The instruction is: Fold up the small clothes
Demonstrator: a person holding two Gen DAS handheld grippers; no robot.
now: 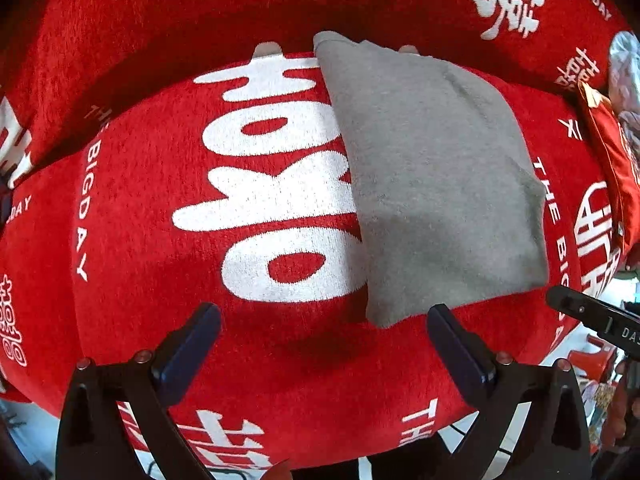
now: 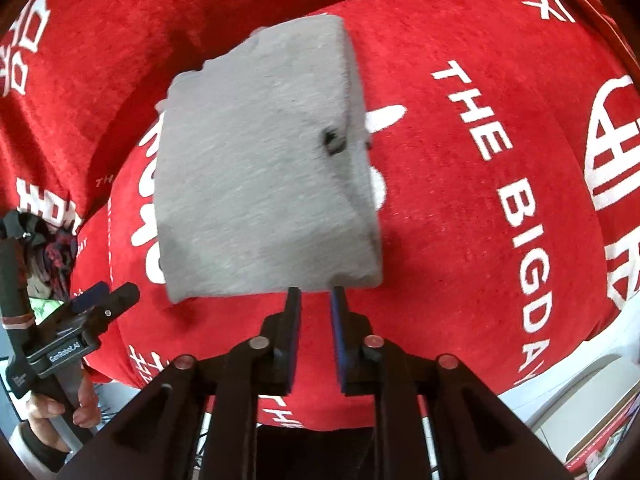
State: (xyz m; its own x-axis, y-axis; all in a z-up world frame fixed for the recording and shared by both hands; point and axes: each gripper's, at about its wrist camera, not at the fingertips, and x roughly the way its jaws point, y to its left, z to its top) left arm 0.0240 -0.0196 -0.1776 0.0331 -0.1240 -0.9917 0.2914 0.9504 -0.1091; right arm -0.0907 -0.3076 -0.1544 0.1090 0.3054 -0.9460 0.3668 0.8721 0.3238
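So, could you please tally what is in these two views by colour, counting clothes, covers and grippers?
Grey: 1, the folded garment
Red: 1, the printed cover
Black: 2, the left gripper and the right gripper
Total: 4

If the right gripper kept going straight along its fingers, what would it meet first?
Probably the near edge of the folded grey garment, or the red cloth just short of it; depth is unclear. The right gripper is slightly open and empty.

Both wrist views looking steeply down, close over red cloth (image 1: pixel 160 184); shared: folded grey garment (image 1: pixel 432 184).
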